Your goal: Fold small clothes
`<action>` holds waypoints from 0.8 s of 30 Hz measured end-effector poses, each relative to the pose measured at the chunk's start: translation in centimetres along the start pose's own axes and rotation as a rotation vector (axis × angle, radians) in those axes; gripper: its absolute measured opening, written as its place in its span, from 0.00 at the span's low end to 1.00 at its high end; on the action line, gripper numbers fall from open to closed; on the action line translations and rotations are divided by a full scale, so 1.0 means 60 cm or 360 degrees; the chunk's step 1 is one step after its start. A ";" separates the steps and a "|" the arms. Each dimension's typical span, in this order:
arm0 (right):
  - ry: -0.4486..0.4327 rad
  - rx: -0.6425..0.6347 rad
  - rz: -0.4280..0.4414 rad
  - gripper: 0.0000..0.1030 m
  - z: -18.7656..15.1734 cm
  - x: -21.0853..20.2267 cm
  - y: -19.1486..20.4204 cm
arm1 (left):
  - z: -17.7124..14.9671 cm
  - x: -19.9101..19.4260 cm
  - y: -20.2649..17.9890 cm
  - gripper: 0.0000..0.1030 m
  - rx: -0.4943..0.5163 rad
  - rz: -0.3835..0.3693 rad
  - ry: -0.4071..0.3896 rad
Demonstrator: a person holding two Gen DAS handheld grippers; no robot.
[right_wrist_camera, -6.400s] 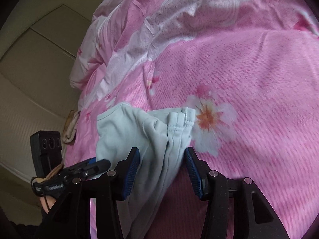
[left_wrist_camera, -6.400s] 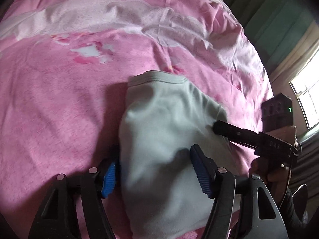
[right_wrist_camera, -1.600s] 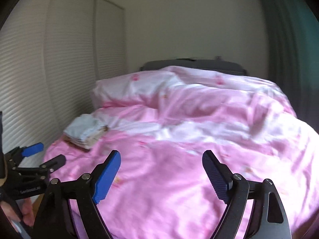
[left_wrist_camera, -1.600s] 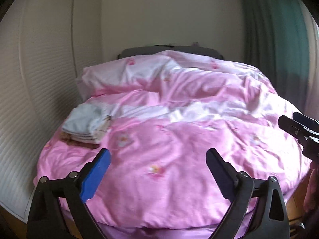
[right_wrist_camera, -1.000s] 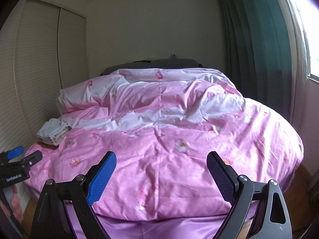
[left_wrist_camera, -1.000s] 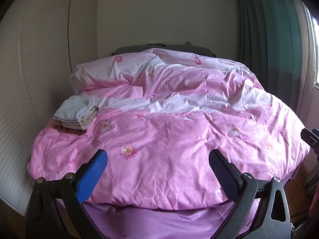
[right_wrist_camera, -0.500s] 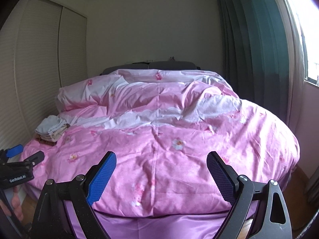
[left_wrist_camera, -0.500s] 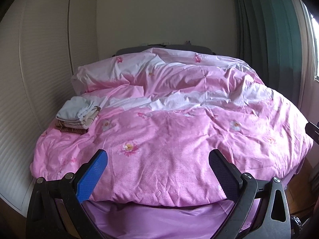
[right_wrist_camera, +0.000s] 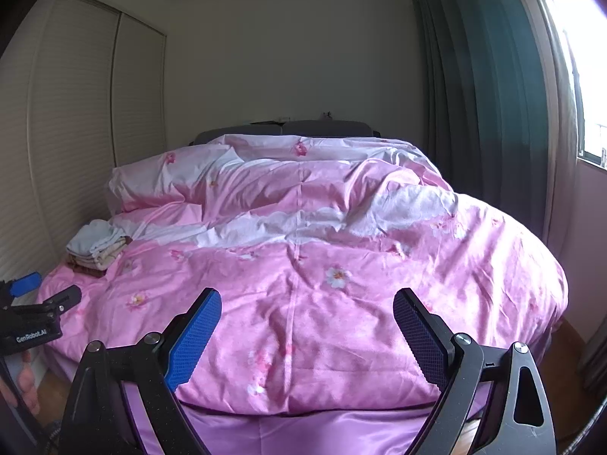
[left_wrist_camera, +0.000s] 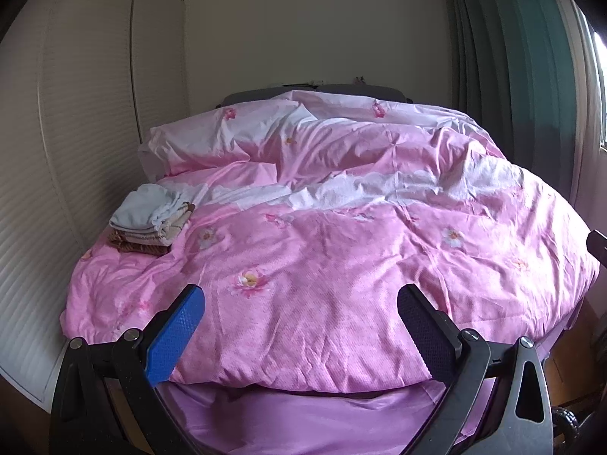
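Note:
A stack of folded small clothes (left_wrist_camera: 150, 220), pale blue on top with cream and brown pieces under it, lies at the left edge of the pink floral duvet (left_wrist_camera: 341, 265). The stack also shows in the right wrist view (right_wrist_camera: 96, 248). My left gripper (left_wrist_camera: 301, 305) is open and empty, held back from the foot of the bed. My right gripper (right_wrist_camera: 307, 309) is open and empty, also off the foot of the bed. In the right wrist view the left gripper (right_wrist_camera: 41, 295) shows at the far left edge, open.
White louvered wardrobe doors (left_wrist_camera: 76, 151) run along the left of the bed. Dark green curtains (right_wrist_camera: 485, 113) and a bright window (right_wrist_camera: 584, 76) stand on the right. A dark headboard (right_wrist_camera: 288, 131) is at the far wall. Wooden floor (right_wrist_camera: 576, 337) shows beside the bed.
Six seconds ago both grippers were at a pale blue garment on the duvet. That garment now tops the stack, and both grippers have pulled back to the foot of the bed, open.

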State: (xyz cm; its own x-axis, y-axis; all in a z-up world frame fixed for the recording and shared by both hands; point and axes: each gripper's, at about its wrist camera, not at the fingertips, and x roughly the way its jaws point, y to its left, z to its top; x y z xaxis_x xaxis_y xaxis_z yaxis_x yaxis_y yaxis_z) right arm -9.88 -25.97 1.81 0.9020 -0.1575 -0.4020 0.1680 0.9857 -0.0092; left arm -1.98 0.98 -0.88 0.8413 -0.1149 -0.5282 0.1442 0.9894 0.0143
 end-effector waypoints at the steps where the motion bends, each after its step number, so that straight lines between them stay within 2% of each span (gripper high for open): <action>1: 0.0000 0.0002 -0.0001 0.90 0.000 0.000 0.000 | -0.001 0.001 0.000 1.00 0.0000 -0.0003 0.0003; 24: 0.0000 -0.0002 0.0001 0.90 0.000 -0.002 0.004 | -0.005 0.007 0.006 1.00 0.0015 -0.0009 0.0017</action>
State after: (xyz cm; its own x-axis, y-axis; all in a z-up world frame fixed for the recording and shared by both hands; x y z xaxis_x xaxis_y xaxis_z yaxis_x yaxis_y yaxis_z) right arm -9.95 -25.71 1.83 0.9021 -0.1571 -0.4018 0.1672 0.9859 -0.0101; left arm -1.75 1.31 -1.34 0.8349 -0.1193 -0.5373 0.1538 0.9879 0.0195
